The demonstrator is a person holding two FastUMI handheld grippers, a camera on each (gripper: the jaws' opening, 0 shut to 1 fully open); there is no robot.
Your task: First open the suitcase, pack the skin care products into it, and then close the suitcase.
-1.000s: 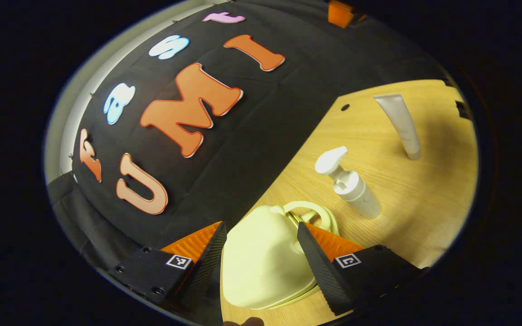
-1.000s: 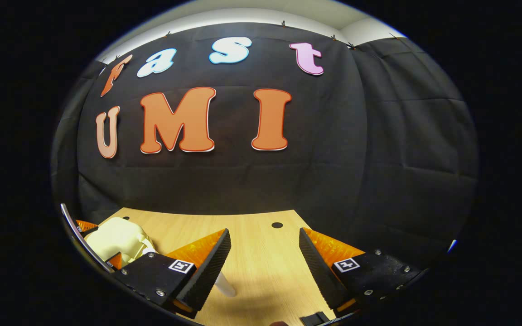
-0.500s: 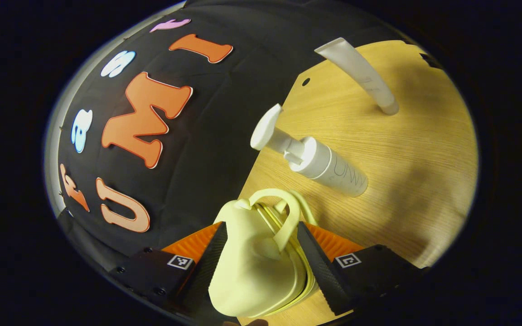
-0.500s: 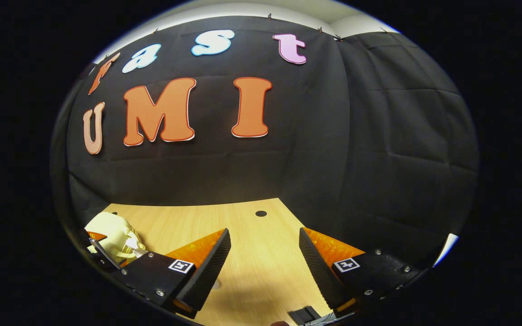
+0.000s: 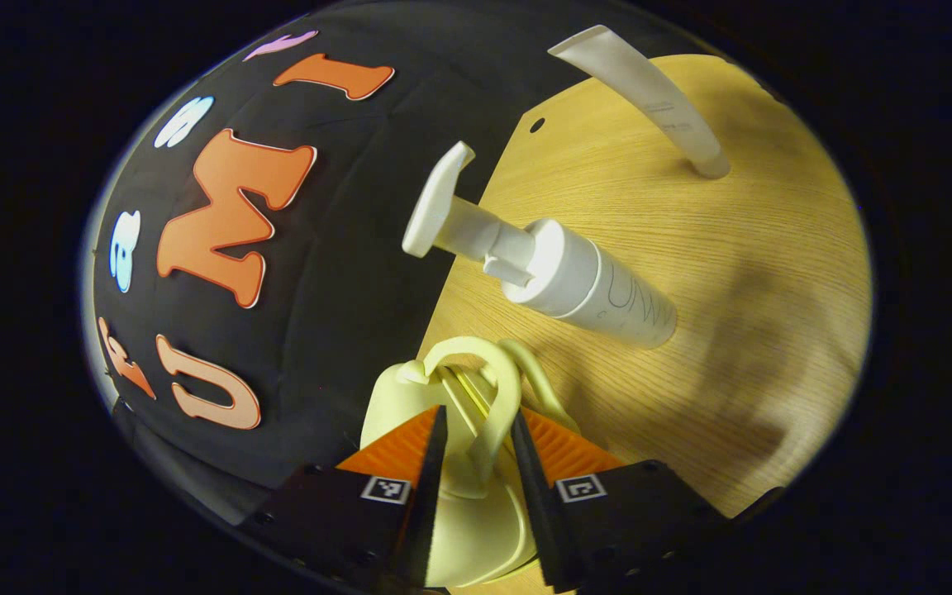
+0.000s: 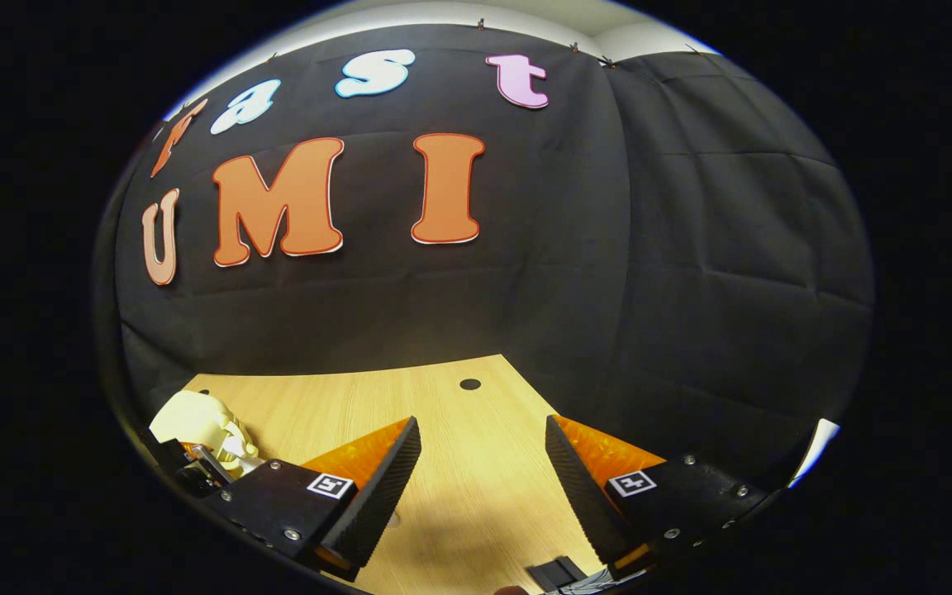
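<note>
In the left gripper view the small pale yellow suitcase (image 5: 389, 397) lies closed on the wooden table (image 5: 757, 248), right at my left gripper (image 5: 478, 411). That gripper's jaws have narrowed onto the suitcase's looped handle (image 5: 502, 388) and press on it from both sides. Beyond stands a white pump bottle (image 5: 600, 289), and farther back a white tube (image 5: 649, 91) on its cap. In the right gripper view my right gripper (image 6: 482, 423) hovers open over bare table, nothing between its fingers. The suitcase (image 6: 187, 417) sits far off at the left edge of that view.
The black cloth wall runs close behind the suitcase and along the table's far edge. A small round hole (image 6: 469, 383) marks the tabletop near the back. A small dark object (image 6: 554, 572) lies at the near edge under my right gripper.
My left gripper moved in and went from open around the suitcase to shut on its handle. The bottle and tube loom nearer. My right gripper drifted slightly and stays open.
</note>
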